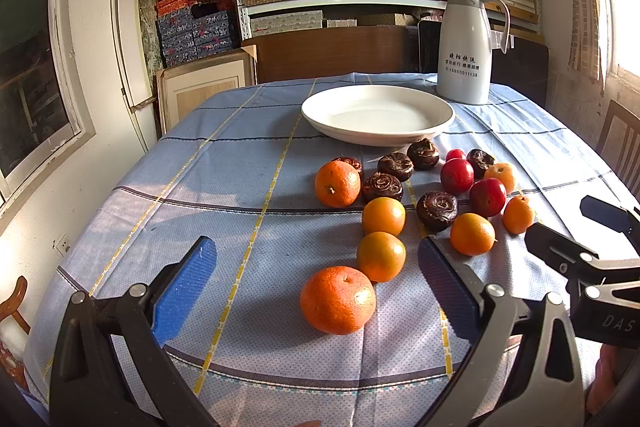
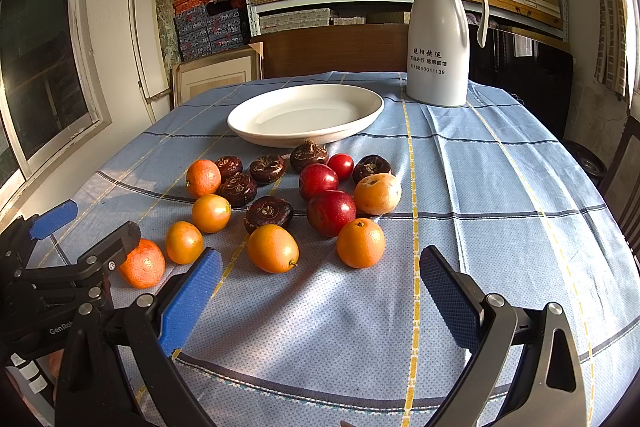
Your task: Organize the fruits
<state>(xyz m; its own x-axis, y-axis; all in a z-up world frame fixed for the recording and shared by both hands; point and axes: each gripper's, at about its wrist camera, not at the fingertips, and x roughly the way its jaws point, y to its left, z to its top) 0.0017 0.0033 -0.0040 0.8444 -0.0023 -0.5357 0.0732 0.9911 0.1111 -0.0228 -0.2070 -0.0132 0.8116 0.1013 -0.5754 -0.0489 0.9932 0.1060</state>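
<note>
Several oranges, red plums and dark brown water chestnuts lie loose on the blue checked tablecloth in front of an empty white plate. My left gripper is open and empty, low over the cloth, with a large orange between its fingers. That orange also shows in the right wrist view, behind the left gripper's finger. My right gripper is open and empty, just short of an orange and a red plum. Its black fingers show at the right of the left wrist view.
A white thermos jug stands behind the plate at the table's far edge. A wooden chair back stands beyond the table. Shelves of boxes fill the back wall. A window is on the left.
</note>
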